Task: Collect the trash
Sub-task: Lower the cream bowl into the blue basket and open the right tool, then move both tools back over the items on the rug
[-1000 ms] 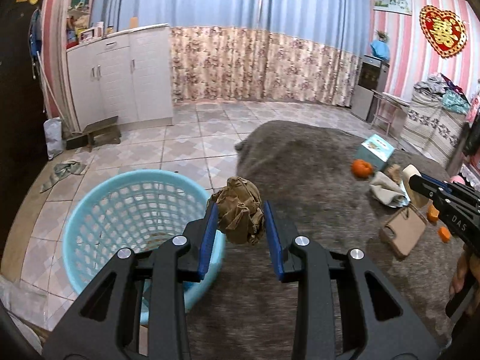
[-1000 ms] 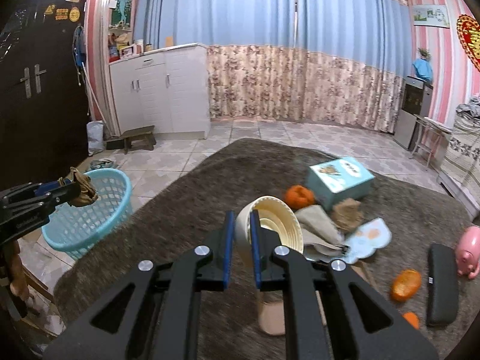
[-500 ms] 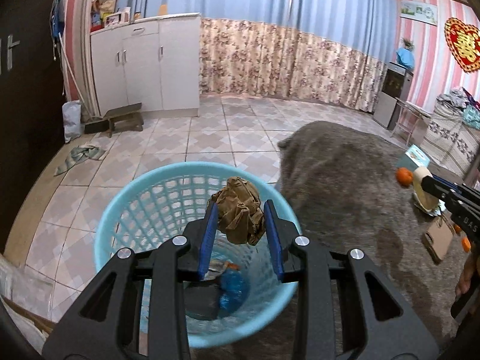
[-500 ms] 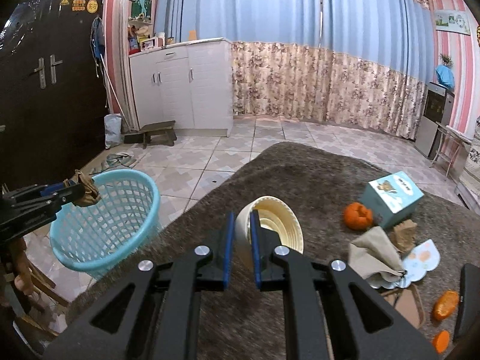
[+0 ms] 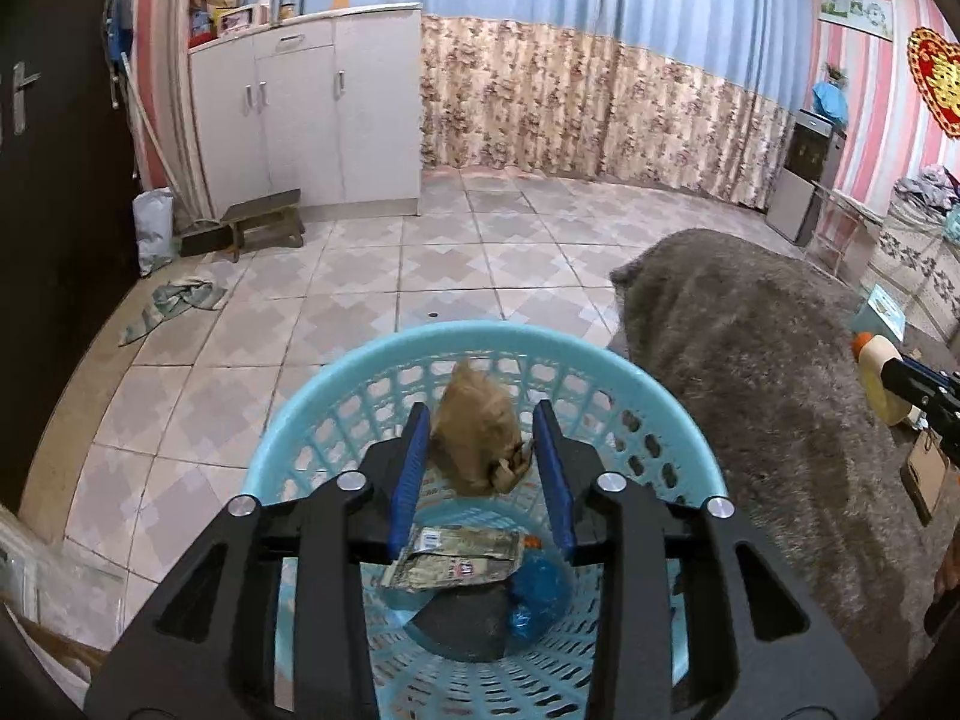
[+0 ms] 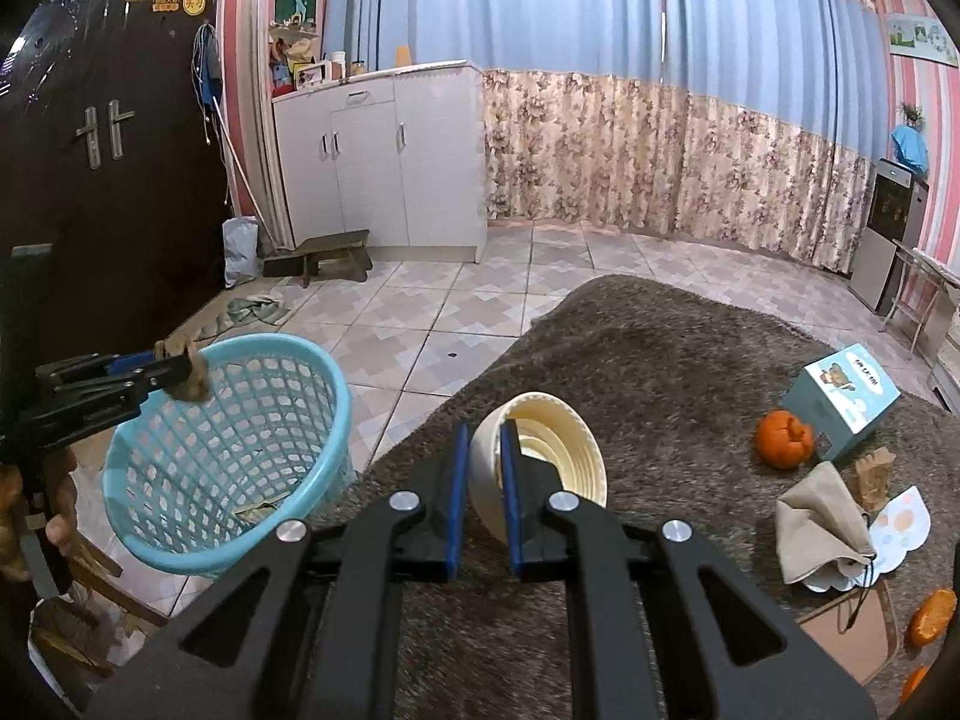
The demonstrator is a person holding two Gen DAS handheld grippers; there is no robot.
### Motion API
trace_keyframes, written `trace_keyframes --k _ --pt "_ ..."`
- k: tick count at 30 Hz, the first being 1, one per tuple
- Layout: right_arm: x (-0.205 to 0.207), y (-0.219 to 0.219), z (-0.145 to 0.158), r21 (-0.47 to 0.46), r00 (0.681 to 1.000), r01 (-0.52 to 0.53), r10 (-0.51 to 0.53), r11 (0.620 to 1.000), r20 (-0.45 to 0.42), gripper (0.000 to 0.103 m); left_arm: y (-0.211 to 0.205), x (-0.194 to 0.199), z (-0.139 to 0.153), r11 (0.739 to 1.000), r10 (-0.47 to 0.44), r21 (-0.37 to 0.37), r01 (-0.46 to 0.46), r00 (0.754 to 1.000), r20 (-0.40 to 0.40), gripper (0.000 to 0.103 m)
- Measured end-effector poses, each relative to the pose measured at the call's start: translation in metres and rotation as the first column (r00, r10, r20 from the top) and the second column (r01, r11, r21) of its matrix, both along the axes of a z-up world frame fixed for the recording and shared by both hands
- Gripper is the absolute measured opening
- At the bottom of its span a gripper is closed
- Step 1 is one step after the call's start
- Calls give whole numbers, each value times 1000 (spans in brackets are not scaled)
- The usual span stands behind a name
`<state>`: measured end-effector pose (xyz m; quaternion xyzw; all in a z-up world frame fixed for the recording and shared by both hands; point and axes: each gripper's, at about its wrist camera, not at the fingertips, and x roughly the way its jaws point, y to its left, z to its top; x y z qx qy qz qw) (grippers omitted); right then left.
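Note:
My left gripper point(image 5: 480, 420) hangs over the light-blue plastic basket point(image 5: 360, 354), its jaws opening. A crumpled brown paper wad point(image 5: 477, 438) sits blurred between the blue pads with a gap on each side, loose from them. The right wrist view shows the same left gripper point(image 6: 168, 369) and wad point(image 6: 192, 387) above the basket point(image 6: 240, 450). My right gripper point(image 6: 483, 429) is shut on the wall of a cream paper cup point(image 6: 552, 450) above the grey-brown furry cover point(image 6: 660, 360). The left wrist view shows that cup point(image 5: 876, 372) at the far right.
Inside the basket lie a flattened wrapper point(image 5: 456, 558) and a blue plastic piece point(image 5: 537, 588). On the cover are a tangerine point(image 6: 783, 438), a teal box point(image 6: 846, 399), a beige cloth point(image 6: 822, 516) and orange peel point(image 6: 933, 609). Tiled floor, a white cabinet point(image 6: 384, 162) and a low stool point(image 6: 330, 255) lie beyond.
My left gripper moved from the cover's edge to above the basket, and its jaws widened off the paper wad. My right gripper carried the cup leftward toward the basket.

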<state>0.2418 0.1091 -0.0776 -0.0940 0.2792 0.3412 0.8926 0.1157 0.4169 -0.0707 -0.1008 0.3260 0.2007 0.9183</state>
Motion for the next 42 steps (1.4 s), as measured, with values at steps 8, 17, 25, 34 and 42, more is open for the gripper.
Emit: trace_keyframes --k 8,17,25,34,42 --pt "-6 22 2 0 999 -39 39 999 -1 12 9 -28 11 998 66 15 -67 997 33 81" --pt "-29 76 6 -5 990 -144 144 990 10 12 15 -59 31 985 158 63 -163 984 85 97" --pt "-50 129 -4 -18 972 -234 233 972 -14 12 38 -74 29 977 205 47 -208 976 67 97" --pt "-48 154 -17 -50 971 -238 236 970 -42 27 42 -80 34 972 225 50 -229 972 74 97" --pt "-42 136 -12 -50 979 -204 203 978 -17 52 36 -80 38 972 224 49 -228 972 77 97"
